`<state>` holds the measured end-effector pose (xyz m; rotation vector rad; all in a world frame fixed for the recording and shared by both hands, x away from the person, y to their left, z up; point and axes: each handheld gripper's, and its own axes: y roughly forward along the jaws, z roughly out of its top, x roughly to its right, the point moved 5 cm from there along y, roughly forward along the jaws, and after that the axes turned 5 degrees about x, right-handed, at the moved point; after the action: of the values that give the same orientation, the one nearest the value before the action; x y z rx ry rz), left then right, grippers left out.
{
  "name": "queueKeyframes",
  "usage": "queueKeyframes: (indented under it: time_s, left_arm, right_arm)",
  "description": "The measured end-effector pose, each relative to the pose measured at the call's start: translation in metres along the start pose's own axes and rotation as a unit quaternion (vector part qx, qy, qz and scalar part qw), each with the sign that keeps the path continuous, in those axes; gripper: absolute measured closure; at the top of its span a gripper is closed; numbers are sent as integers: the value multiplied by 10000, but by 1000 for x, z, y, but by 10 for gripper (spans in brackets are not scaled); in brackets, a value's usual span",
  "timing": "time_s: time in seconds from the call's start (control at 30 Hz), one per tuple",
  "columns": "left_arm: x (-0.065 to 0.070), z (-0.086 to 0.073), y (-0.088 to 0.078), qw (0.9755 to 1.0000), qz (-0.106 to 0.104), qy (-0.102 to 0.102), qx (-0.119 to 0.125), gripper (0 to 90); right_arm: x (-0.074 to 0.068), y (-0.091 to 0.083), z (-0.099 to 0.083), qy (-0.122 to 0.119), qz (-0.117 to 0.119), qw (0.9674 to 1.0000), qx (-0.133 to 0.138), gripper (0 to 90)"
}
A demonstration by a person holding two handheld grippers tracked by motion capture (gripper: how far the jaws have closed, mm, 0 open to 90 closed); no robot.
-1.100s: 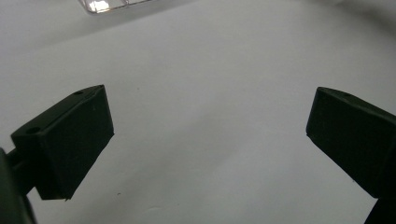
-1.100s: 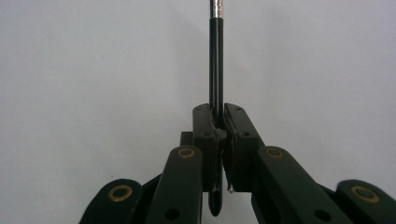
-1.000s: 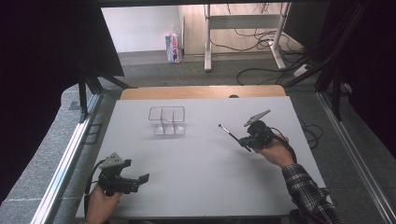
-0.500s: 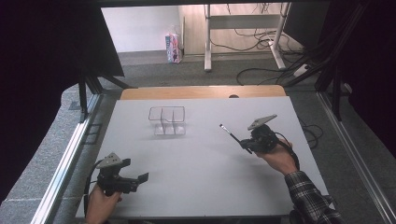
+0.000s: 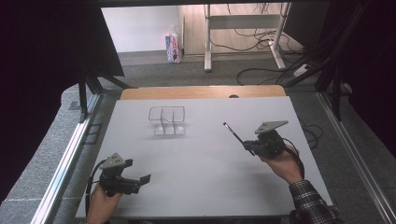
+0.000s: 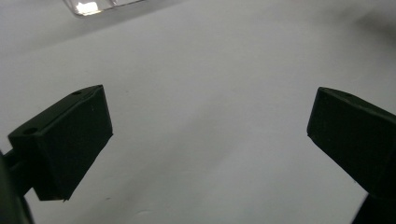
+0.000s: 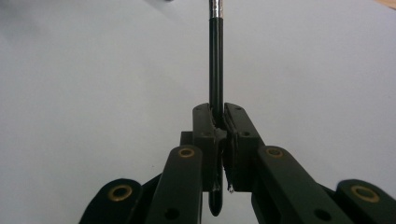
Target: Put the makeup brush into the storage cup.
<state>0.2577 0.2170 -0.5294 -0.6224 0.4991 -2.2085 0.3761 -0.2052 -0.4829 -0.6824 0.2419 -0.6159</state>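
- Right gripper, jaws clamped on thin black pen, now shifted toward 3 o'clock, farther from clear organizer.
- Left gripper unmoved at 7 o'clock on counter, jaws wide apart, empty.

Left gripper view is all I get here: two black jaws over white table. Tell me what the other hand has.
Observer: The right hand-held gripper is shut on a thin black pen, seen in the right gripper view.
Operator: Say which way the pen points.
Observer: In the high view it sticks out past the jaws toward the clear plastic organizer at the far middle of the table, its tip well short of it.
Operator: Describe that organizer.
Observer: It is a see-through tray split into compartments, and it looks empty.
Operator: Now place my own gripper.
Observer: The left hand-held gripper sits near the table's near left corner, jaws open, nothing between them.
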Motion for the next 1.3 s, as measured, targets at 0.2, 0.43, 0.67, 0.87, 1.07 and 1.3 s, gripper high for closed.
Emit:
queueKeyframes:
  time_s: [0.2,0.43,0.67,0.87,1.07,1.3]
  left_arm:
    - [3,3,-1,9996,-195,-134,163,3]
    - [6,5,2,9998,-139,-12,112,5]
    - [14,12,9,9998,-180,-45,73,7]
    - [19,24,15,9991,-306,-204,193,13]
    - [25,34,21,9981,-549,-149,239,13]
    - [32,44,34,9953,-907,-214,266,17]
  right_arm:
    - [-5,-6,-2,26,6,10000,64,838]
    - [-13,-14,-4,69,-21,9998,177,838]
    - [-21,-18,-6,58,-28,9997,241,838]
    - [-29,-16,-5,-12,4,9996,280,838]
    - [-36,-13,-2,-54,68,9995,318,838]
    - [-47,-7,2,-175,183,9991,331,837]
